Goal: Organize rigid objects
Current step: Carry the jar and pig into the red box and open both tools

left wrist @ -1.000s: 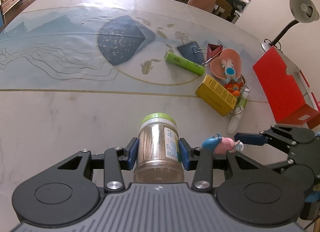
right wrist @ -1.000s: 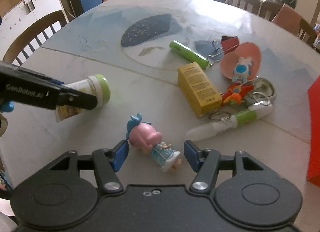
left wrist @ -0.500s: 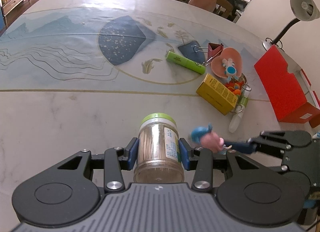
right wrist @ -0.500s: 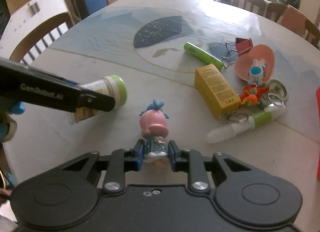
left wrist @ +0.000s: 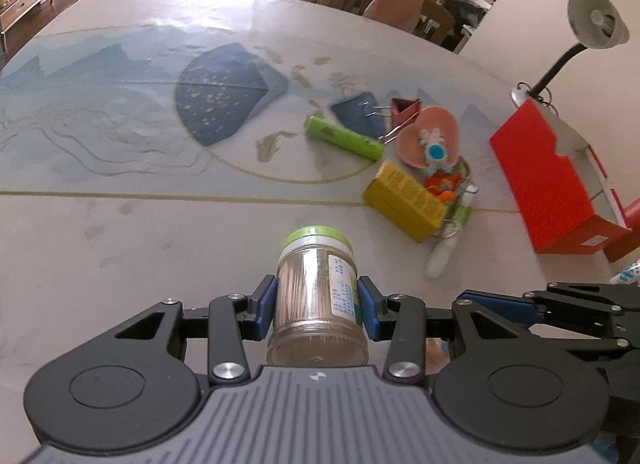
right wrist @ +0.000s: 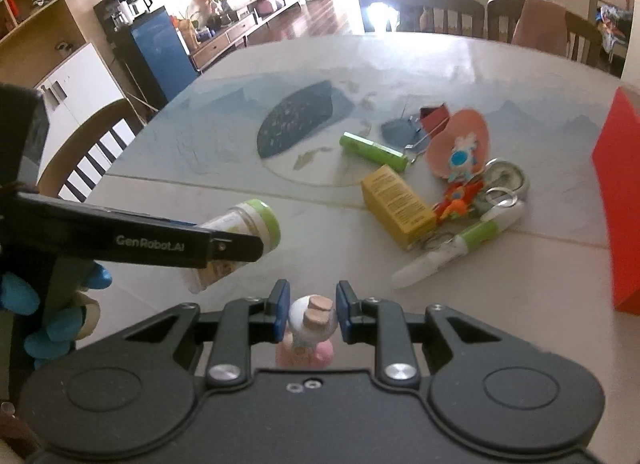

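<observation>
Gripping a light, slick toothpick jar (left wrist: 318,296) mid-body, the left gripper (left wrist: 317,306) is closed; the right gripper (right wrist: 308,314) pinches a small rigid doll figurine (right wrist: 310,324) by its legs.

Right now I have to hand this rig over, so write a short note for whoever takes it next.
Left gripper: jaws shut on the clear plastic toothpick jar with a green lid, held above the table.
Right gripper: jaws shut on the small pink doll figurine, lifted.
On the patterned table lie the green cylindrical tube, yellow cardboard box, white-and-green pen, two binder clips and pink shell toy, clustered beside the red open box.
Done: two items picked up. Left: place both, then sort the cluster.
</observation>
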A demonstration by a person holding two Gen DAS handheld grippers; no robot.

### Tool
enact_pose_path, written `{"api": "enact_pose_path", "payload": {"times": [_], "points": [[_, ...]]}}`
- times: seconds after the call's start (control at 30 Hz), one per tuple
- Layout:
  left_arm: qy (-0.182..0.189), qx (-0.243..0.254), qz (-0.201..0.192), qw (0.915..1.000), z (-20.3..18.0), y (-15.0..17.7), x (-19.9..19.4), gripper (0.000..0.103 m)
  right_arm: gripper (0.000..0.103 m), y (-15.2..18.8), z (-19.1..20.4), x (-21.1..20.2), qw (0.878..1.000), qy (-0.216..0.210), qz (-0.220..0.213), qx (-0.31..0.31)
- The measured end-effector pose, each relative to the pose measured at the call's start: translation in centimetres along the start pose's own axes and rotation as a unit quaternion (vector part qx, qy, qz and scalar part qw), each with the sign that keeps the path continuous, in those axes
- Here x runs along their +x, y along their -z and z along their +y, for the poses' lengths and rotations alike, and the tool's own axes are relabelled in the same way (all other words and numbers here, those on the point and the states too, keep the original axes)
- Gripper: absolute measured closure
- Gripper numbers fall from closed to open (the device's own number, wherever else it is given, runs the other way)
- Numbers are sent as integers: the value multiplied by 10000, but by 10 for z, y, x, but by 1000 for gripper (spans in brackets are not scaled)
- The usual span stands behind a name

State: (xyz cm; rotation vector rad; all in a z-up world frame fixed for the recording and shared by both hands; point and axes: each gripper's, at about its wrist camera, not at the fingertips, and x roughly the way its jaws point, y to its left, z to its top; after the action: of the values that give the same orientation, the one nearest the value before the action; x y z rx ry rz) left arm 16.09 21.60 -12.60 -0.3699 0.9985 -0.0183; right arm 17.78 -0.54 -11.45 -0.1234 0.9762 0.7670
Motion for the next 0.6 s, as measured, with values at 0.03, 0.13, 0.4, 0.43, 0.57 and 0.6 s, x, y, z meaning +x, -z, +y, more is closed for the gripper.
{"api": "enact_pose_path", "payload": {"times": [0.03, 0.13, 0.4, 0.43, 0.57, 0.6], "points": [[31, 22, -21, 10000, -3, -1, -2, 61, 79, 0, -3, -5, 10000, 31, -11, 10], [91, 52, -51, 9999, -14, -5, -5, 61, 80, -1, -13, -20, 9999, 63, -106, 102], [368, 316, -176, 9987, -56, -18, -15, 61, 80, -15, -50, -63, 9970, 201, -603, 451], [399, 366, -192, 9983, -63, -20, -16, 61, 80, -18, -55, -68, 9964, 230, -662, 484], [523, 569, -267, 9967, -94, -32, -17, 61, 80, -26, -81, -88, 9932, 324, -918, 646], [549, 625, -287, 9961, -101, -34, -16, 61, 80, -29, -88, -93, 9921, 364, -989, 685]]}}
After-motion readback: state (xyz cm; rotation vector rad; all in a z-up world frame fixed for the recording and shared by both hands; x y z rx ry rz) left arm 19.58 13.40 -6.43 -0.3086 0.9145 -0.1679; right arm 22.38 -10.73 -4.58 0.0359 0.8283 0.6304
